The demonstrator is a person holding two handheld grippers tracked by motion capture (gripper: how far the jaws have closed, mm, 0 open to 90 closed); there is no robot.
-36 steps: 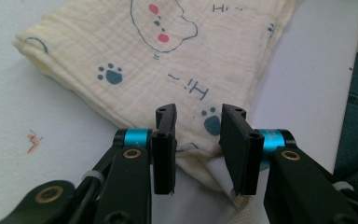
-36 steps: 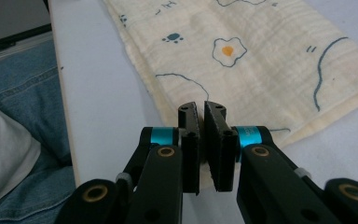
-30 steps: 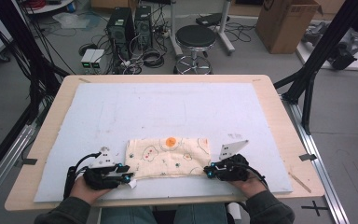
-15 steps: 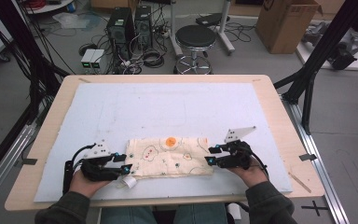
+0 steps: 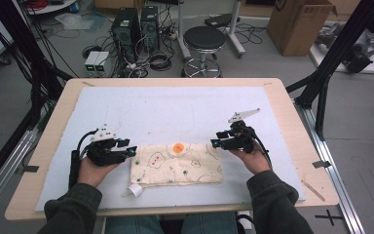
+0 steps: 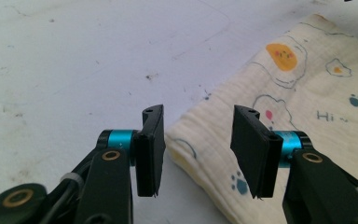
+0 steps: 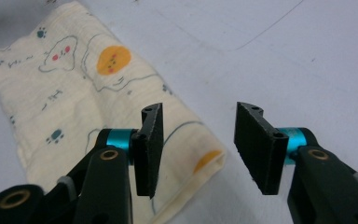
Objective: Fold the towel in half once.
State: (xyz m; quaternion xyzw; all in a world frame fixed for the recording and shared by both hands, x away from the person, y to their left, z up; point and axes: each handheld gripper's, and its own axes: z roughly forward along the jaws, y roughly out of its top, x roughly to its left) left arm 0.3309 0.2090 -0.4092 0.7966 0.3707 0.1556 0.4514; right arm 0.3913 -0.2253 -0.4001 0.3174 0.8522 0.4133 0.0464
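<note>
1. Table (image 5: 292,105): a wooden top covered by a pale blue-white mat (image 5: 175,109) that extends ahead of both grippers and beneath them.
2. Cloth (image 5: 176,164): a cream folded cloth printed with fried eggs, paw prints and small lettering. It lies flat on the mat between the two grippers, with its long edges running from one gripper to the other. A white tag (image 5: 135,190) sticks out at its near left corner.
3. Left gripper (image 5: 129,151): held in the person's left hand at the cloth's left end, tips pointing towards the cloth. In the left gripper view, the left gripper (image 6: 198,149) has its jaws parted by a clear gap and grips nothing. The cloth's (image 6: 303,88) corner lies below and between the jaws, and the rest spreads ahead and to the right of them.
4. Right gripper (image 5: 215,143): held in the person's right hand at the cloth's upper right corner, tips pointing towards the cloth. In the right gripper view, the right gripper (image 7: 198,149) also stands wide apart and holds nothing. The cloth's (image 7: 74,88) folded corner lies under the left jaw and reaches into the gap, and the rest extends ahead and to the left.
</note>
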